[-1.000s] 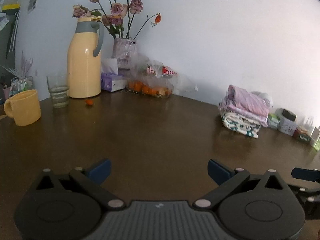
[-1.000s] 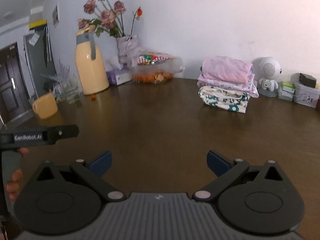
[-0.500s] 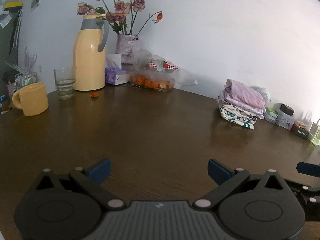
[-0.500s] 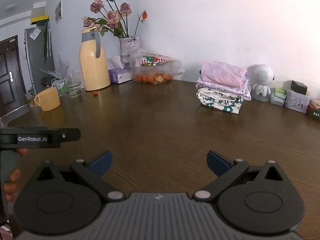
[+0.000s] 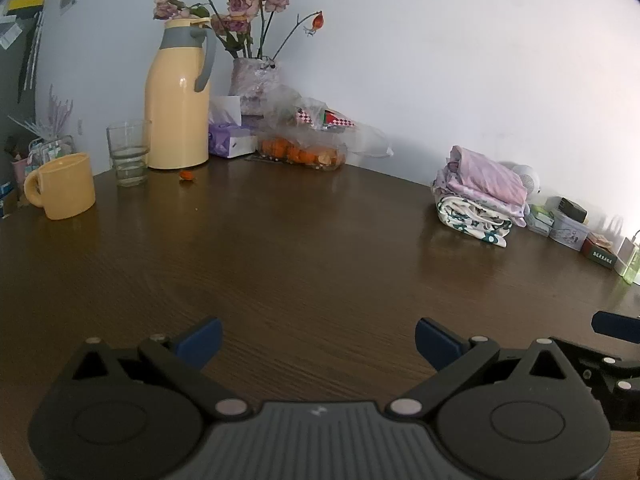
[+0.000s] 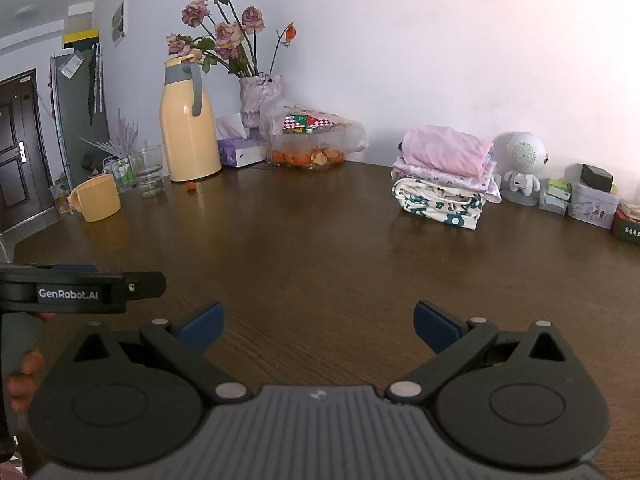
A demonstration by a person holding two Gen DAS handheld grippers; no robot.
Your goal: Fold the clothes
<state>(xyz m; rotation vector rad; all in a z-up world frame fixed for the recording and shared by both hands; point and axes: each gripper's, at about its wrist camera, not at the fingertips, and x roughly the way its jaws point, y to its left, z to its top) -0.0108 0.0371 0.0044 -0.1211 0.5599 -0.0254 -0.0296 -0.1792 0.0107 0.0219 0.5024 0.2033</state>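
A stack of folded clothes (image 5: pixel 480 196), pink on top and a white-and-green print below, lies at the far right of the brown table (image 5: pixel 300 248); it also shows in the right wrist view (image 6: pixel 444 176). My left gripper (image 5: pixel 318 340) is open and empty above the near table. My right gripper (image 6: pixel 316 326) is open and empty, well short of the stack. The left gripper's body (image 6: pixel 80 292) shows at the left in the right wrist view, held by a hand.
A yellow thermos (image 6: pixel 188 128), a glass (image 6: pixel 150 176), a yellow mug (image 6: pixel 98 198), a vase of roses (image 6: pixel 260 96), a tissue box (image 6: pixel 240 152) and a bag of oranges (image 6: pixel 308 140) stand at the back left. A white toy robot (image 6: pixel 522 166) and small boxes (image 6: pixel 592 200) sit right of the stack.
Both grippers have pulled back and tilted slightly, so the table objects look farther off. Both stay open and empty. Nothing on the table has moved.
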